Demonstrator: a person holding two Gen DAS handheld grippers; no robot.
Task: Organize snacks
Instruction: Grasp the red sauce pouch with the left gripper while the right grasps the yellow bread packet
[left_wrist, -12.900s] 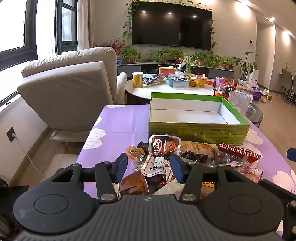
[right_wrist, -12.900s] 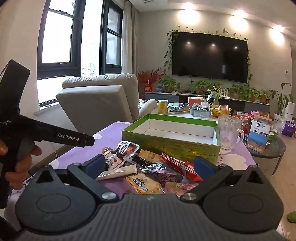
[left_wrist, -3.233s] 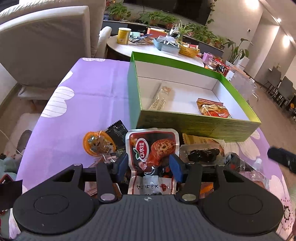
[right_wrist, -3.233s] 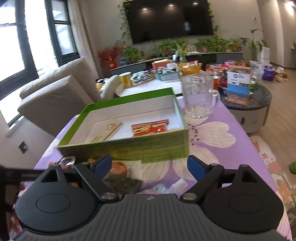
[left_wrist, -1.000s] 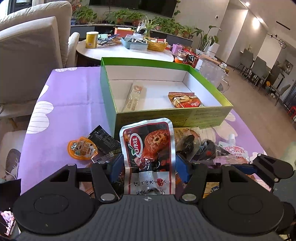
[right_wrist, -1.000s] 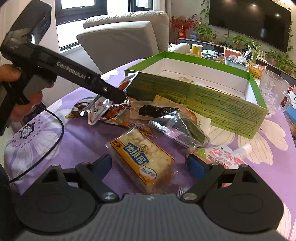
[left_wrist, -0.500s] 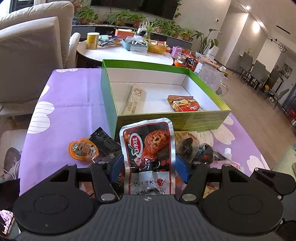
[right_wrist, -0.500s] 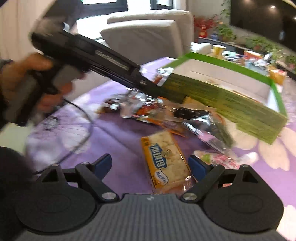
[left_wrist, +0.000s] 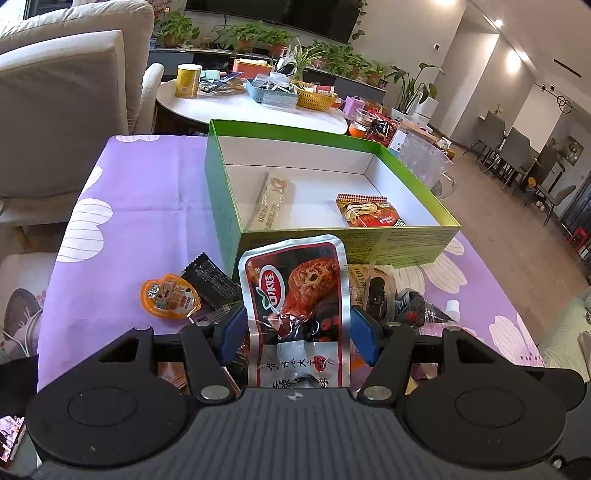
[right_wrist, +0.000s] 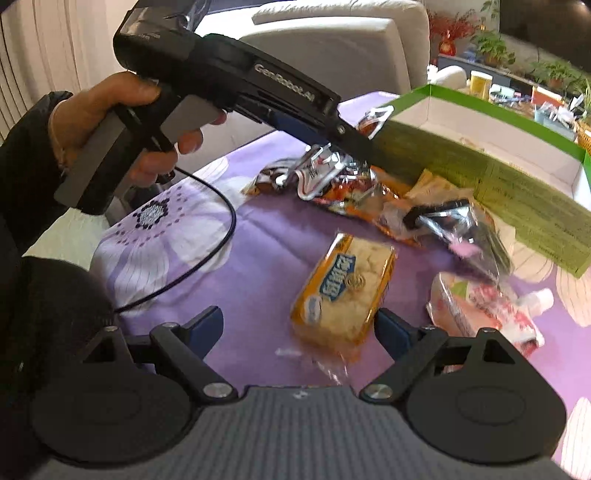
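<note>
My left gripper (left_wrist: 295, 328) is shut on a red and silver chicken-leg snack pouch (left_wrist: 295, 295) and holds it up in front of the green box (left_wrist: 221, 192). The box holds a long pale snack bar (left_wrist: 271, 203) and a red packet (left_wrist: 371, 216). My right gripper (right_wrist: 299, 326) is open, low over the purple cloth, with a yellow cracker pack (right_wrist: 343, 291) lying just ahead between its fingers, untouched. The left gripper's body (right_wrist: 236, 81) and the held pouch (right_wrist: 373, 122) show in the right wrist view.
Loose snacks lie on the purple tablecloth (left_wrist: 147, 206): an orange jelly cup (left_wrist: 168, 301), a black packet (left_wrist: 212, 278), dark wrapped snacks (right_wrist: 454, 225), a pink pouch (right_wrist: 487, 306). A glass mug (left_wrist: 424, 162) stands right of the box. An armchair (left_wrist: 62, 96) is at the left.
My right gripper has swung left and closer to the cracker pack. My left gripper still holds the pouch, slightly nearer the box.
</note>
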